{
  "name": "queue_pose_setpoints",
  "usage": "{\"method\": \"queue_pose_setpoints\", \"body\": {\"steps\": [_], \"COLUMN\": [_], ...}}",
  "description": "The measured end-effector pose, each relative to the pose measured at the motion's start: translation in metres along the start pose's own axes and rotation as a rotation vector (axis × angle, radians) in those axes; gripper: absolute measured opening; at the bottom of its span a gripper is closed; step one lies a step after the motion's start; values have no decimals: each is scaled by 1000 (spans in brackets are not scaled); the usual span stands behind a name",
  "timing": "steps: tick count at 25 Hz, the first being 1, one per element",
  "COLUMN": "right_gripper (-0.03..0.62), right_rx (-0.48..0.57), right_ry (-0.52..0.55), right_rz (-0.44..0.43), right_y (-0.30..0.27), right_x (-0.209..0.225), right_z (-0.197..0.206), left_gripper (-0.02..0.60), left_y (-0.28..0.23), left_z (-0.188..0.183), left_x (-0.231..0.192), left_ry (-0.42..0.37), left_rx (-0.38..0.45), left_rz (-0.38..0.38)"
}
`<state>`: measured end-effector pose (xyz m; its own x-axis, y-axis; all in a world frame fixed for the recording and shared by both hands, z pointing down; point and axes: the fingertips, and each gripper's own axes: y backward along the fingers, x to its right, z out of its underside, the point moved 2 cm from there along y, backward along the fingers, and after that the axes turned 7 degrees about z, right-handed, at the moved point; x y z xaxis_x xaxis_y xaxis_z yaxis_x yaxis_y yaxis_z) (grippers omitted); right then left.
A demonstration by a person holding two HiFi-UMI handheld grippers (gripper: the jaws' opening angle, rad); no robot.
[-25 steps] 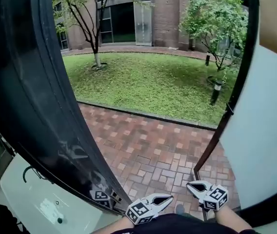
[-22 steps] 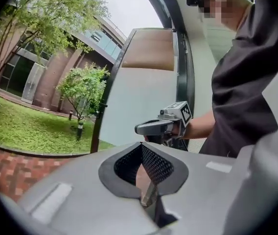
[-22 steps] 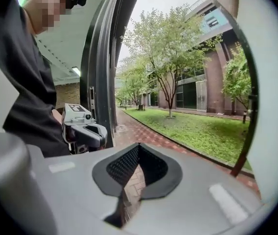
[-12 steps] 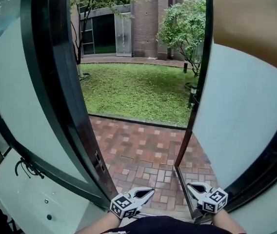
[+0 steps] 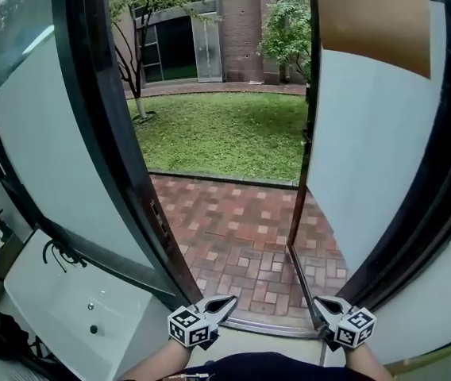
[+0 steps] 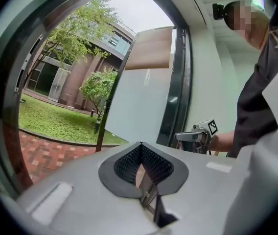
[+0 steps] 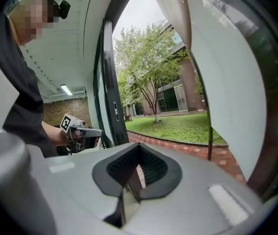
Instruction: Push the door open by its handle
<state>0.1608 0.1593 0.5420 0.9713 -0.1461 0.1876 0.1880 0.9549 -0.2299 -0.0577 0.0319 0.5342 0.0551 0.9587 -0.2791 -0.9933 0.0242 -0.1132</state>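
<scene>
noting door state: the left door leaf, dark-framed with a frosted panel, stands swung wide. the right door leaf is angled open too, with a brown panel across its top. the gap between them looks out on brick paving, then a lawn, a tree and a brick building. a latch plate shows on the free edge of the left leaf. the handle itself cannot be made out in any view.

left gripper: low in the head view, just beside the foot of the left leaf, above the metal threshold strip. it points out through the opening. its own view shows the claw closed tip to tip with nothing between the pads, and the open doorway ahead of it.

right gripper: level with the left one, near the foot of the right leaf, well apart from the left gripper with the threshold between them. its own view shows the claw closed to a point as well, nothing gripped, the paving and lawn beyond.

neither claw rests on a door leaf in its own view. each gripper view catches the other gripper off to the side, held out from the person's dark sleeve.
</scene>
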Motion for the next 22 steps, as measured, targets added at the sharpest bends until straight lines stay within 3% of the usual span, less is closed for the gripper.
{"method": "queue_pose_setpoints", "body": {"steps": [6,12,22], "right_gripper": [0,0,0], "right_rx": [-5,-15,-7], "right_ry": [-29,-56,2], "right_rz": [90,111,115], "right_y": [-3,-24,-48], "right_x": [-27,-61,-60], "right_z": [8,28,-6], "left_gripper": [-2,-2,-2], "left_y": [47,104,112], "left_z": [-2,14,-1], "left_x": [-5,-23,-57], "left_ry": [-9,-17,9], "left_rx": [11,9,52], "left_rz": [11,-4,-24]}}
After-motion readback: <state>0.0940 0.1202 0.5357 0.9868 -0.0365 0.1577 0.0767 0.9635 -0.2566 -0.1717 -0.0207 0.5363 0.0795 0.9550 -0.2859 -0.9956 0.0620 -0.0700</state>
